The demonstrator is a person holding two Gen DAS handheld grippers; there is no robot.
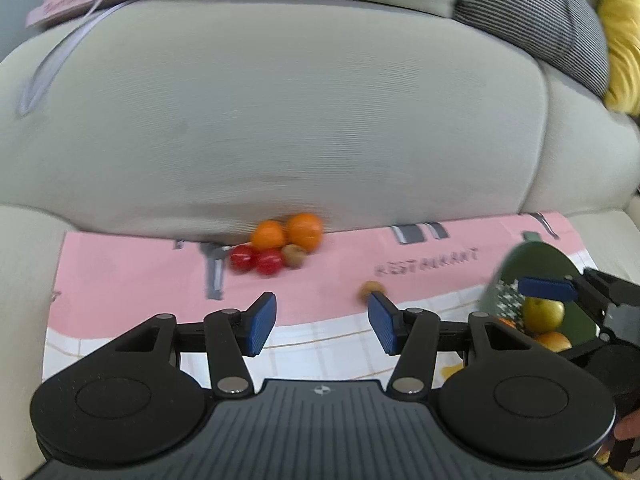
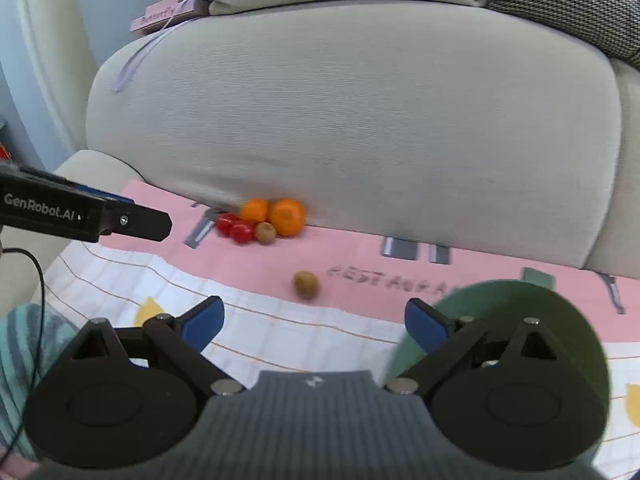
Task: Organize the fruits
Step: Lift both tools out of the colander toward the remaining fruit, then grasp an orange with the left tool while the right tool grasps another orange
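A heap of fruit lies against the sofa back on a pink cloth [image 1: 132, 272]: two oranges [image 1: 305, 231] [image 2: 286, 216], two red fruits [image 1: 256, 260] [image 2: 236, 229] and a kiwi [image 1: 295, 256] [image 2: 265, 233]. Nearer, a lone kiwi [image 1: 372, 290] [image 2: 306, 284] lies by itself. A green bowl [image 1: 536, 262] [image 2: 520, 308] at the right holds a yellow apple [image 1: 544, 314] and an orange [image 1: 554, 340]. My left gripper [image 1: 323, 322] [image 2: 136, 220] is open and empty, short of the lone kiwi. My right gripper [image 2: 316, 326] is open and empty; its blue pad [image 1: 546, 288] hangs over the bowl.
The beige sofa back cushion [image 1: 300, 120] rises right behind the fruit. A pink book [image 2: 160, 16] with a ribbon lies on top of it. Grey striped [image 1: 532, 16] and yellow [image 1: 622, 40] cushions sit at the right. A striped sleeve [image 2: 24, 344] and a black cable [image 2: 38, 276] show at the left.
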